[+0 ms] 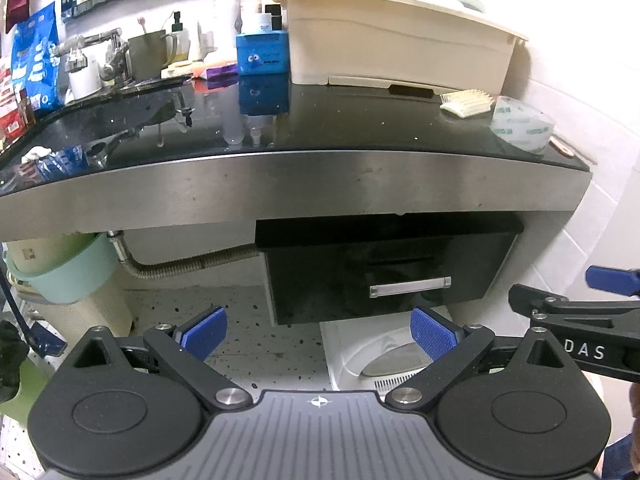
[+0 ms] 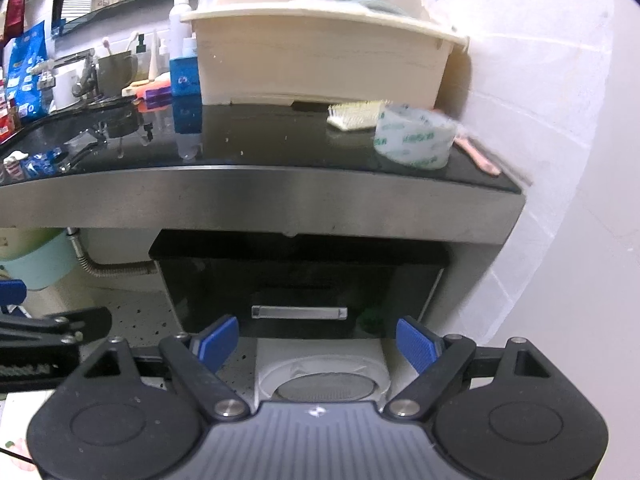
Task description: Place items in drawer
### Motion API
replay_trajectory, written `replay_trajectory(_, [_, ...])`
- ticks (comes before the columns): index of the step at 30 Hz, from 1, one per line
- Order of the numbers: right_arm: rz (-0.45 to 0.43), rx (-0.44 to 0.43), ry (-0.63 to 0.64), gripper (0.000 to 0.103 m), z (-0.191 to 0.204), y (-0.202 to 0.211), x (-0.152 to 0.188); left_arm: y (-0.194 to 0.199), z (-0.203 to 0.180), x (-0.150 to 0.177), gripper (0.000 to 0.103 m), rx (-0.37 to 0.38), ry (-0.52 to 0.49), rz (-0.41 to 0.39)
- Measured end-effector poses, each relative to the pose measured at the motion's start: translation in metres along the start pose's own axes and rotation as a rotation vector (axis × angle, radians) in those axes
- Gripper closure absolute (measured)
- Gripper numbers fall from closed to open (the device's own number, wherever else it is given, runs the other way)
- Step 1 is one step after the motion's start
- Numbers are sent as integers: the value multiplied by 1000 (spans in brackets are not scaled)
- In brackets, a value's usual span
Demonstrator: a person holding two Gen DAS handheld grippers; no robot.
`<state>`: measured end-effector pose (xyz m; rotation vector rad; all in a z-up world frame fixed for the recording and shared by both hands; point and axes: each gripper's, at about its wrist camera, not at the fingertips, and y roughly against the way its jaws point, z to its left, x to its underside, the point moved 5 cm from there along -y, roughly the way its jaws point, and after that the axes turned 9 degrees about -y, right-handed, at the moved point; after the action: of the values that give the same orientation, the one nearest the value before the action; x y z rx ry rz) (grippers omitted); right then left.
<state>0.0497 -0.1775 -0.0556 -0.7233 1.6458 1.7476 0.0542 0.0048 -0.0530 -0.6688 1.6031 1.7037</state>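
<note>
A black drawer (image 1: 384, 276) (image 2: 300, 288) with a silver handle (image 1: 410, 286) (image 2: 299, 313) hangs shut under the steel-edged black counter (image 1: 340, 128) (image 2: 280, 140). On the counter's right end lie a clear tape roll (image 1: 522, 124) (image 2: 414, 136), a cream comb (image 1: 466, 102) (image 2: 354, 116) and a pink stick (image 2: 478, 156). My left gripper (image 1: 318, 334) is open and empty, below and left of the handle. My right gripper (image 2: 318, 344) is open and empty, just below the handle. The right gripper also shows at the right edge of the left wrist view (image 1: 576, 316).
A cream dish rack (image 1: 396, 36) (image 2: 320, 56) stands at the counter's back. A blue box (image 1: 262, 54), bottles, a cup and a tap (image 1: 92, 48) crowd the left by the sink. A green basin (image 1: 60, 272) and a metal hose (image 1: 180, 268) hang under the counter. A white appliance (image 2: 324, 372) sits on the floor.
</note>
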Motion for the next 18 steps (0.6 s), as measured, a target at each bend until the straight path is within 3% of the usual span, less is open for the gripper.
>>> replay_trajectory(8, [-41,-99,-14,17,-9,-26,12,-7,3,5,4,-8,-7,-12])
replay_trajectory(18, [5,-165,-34,17,-10,-66,26,-12,7,13,4,-14,-4,-7])
